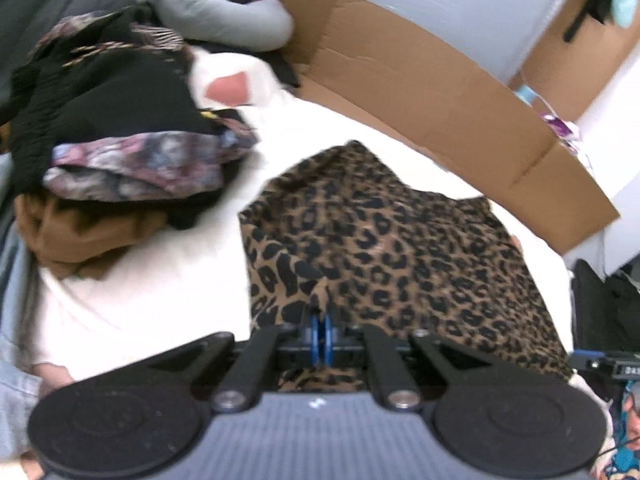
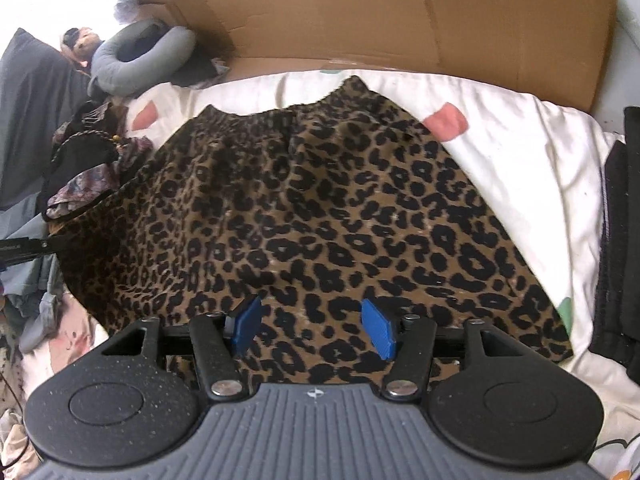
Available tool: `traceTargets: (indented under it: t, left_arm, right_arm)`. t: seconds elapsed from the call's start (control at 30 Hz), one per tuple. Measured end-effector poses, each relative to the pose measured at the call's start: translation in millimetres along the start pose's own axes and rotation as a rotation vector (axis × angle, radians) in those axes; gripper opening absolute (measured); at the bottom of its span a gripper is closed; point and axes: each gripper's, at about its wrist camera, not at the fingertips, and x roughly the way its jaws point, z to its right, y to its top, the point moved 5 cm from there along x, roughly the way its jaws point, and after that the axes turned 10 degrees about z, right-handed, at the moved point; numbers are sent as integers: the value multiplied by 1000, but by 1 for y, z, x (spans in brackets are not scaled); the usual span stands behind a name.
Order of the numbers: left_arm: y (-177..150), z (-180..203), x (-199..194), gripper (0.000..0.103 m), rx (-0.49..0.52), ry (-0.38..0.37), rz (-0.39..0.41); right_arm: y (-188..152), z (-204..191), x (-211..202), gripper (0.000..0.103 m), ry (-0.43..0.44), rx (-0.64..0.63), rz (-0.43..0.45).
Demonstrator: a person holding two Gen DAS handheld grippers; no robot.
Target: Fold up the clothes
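Observation:
A leopard-print garment lies spread on the white bedsheet, its waistband toward the far cardboard. In the left wrist view the same leopard-print garment rises in a pinched fold to my left gripper, whose blue pads are shut on its near edge. My right gripper stands open just above the cloth's near part, with its blue fingers wide apart and nothing pressed between them. At the left edge of the right wrist view, the dark tip of the left gripper shows beside the cloth's raised left edge.
A heap of dark, floral and brown clothes sits left of the garment. A flattened cardboard sheet lines the far side of the bed. A grey ring-shaped cushion lies at the far left. Black fabric borders the sheet's right edge.

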Motion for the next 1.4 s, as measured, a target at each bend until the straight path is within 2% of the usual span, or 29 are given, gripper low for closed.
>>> traceTargets:
  t: [0.17, 0.5, 0.83, 1.17, 1.27, 1.33, 1.4]
  left_arm:
    - [4, 27, 5, 3, -2, -30, -11]
    - [13, 82, 14, 3, 9, -153, -25]
    - [-6, 136, 33, 4, 46, -284, -91]
    - [-19, 182, 45, 4, 63, -371, -134]
    - [-23, 190, 47, 4, 55, -395, -150]
    - [-24, 195, 48, 4, 53, -404, -152]
    - [-24, 198, 48, 4, 49, -411, -151]
  right_arm:
    - [1, -11, -1, 63, 38, 11, 9]
    - [4, -36, -2, 63, 110, 5, 27]
    - [1, -63, 5, 62, 231, 50, 63]
    - [-3, -80, 14, 62, 279, 25, 104]
    - [-3, -84, 16, 61, 278, 14, 126]
    - [-3, -83, 17, 49, 273, 37, 144]
    - [-4, -81, 20, 46, 263, 56, 151]
